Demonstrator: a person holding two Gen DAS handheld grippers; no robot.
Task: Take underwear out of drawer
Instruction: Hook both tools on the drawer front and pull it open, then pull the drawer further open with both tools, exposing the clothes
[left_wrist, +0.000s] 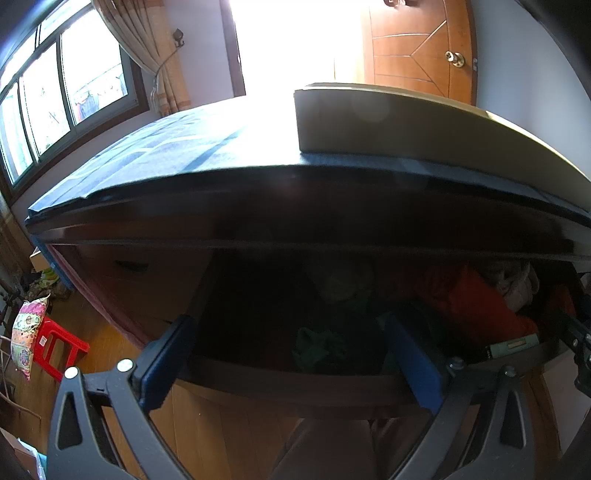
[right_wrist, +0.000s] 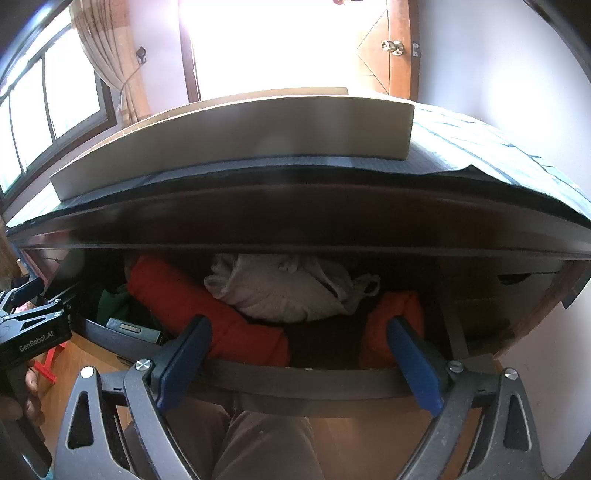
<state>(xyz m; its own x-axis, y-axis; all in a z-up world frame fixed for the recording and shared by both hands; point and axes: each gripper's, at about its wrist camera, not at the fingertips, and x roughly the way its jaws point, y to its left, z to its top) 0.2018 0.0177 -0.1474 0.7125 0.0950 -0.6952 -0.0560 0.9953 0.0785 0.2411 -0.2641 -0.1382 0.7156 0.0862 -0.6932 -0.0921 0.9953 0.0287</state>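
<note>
- A flat pale box (right_wrist: 236, 144) lies on the top of the table, on a dark blue cloth (left_wrist: 155, 147) that covers the surface.
- A wooden door (left_wrist: 417, 48) with a round metal knob (left_wrist: 456, 59) stands behind, in a pale wall.
- A window (left_wrist: 55, 92) with dark frames is at the left, and a beige curtain (left_wrist: 147, 44) is tied back beside it.
- A red plastic stool (left_wrist: 55, 347) stands on the wooden floor (left_wrist: 110, 354) at the left, and a colourful patterned cushion (left_wrist: 27, 336) leans just beside it.
- Very bright light comes through the opening next to the door.
</note>
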